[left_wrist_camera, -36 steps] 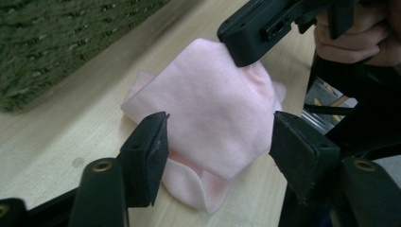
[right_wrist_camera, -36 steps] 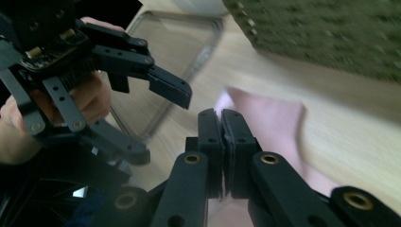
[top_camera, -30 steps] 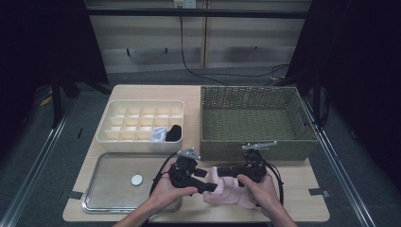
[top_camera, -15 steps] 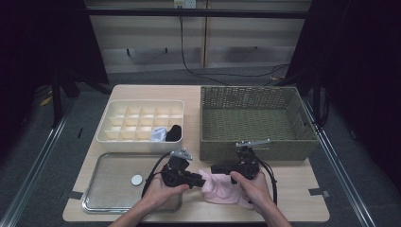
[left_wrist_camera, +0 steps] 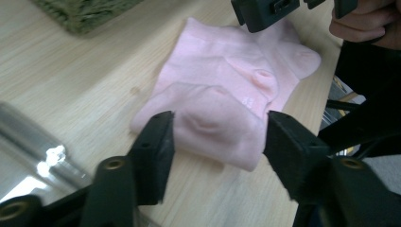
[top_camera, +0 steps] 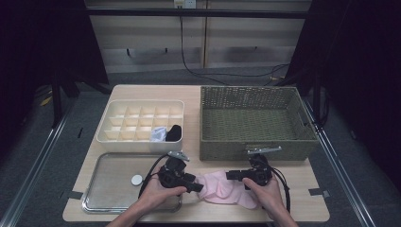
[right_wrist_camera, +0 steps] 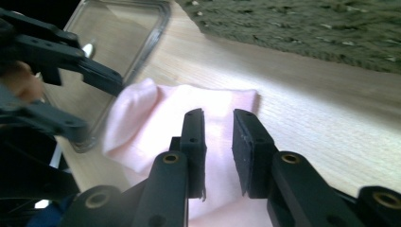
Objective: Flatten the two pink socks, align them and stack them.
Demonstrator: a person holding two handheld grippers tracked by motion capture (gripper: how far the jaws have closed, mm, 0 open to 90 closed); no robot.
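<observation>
A pink sock (top_camera: 222,190) lies folded on the wooden table near its front edge, between both hands. My left gripper (top_camera: 196,186) points right at the sock's left end. In the left gripper view its jaws have just been opening, and this gripper (left_wrist_camera: 217,142) straddles the sock's (left_wrist_camera: 222,94) near fold without pressing it. My right gripper (top_camera: 231,175) points left over the sock's right part. Its jaws have also just been opening. In the right gripper view this gripper (right_wrist_camera: 219,137) stands a narrow gap apart above the sock (right_wrist_camera: 156,113), with nothing pinched.
A green wicker basket (top_camera: 257,147) stands just behind the hands. A white divided box (top_camera: 142,142) at the back left holds a black item (top_camera: 174,133) and a pale one. A metal tray (top_camera: 108,196) with a small white disc (top_camera: 137,179) lies at the front left.
The left hand has shifted a little to the left and the right hand a little to the right. The pink sock stays on the table between them.
</observation>
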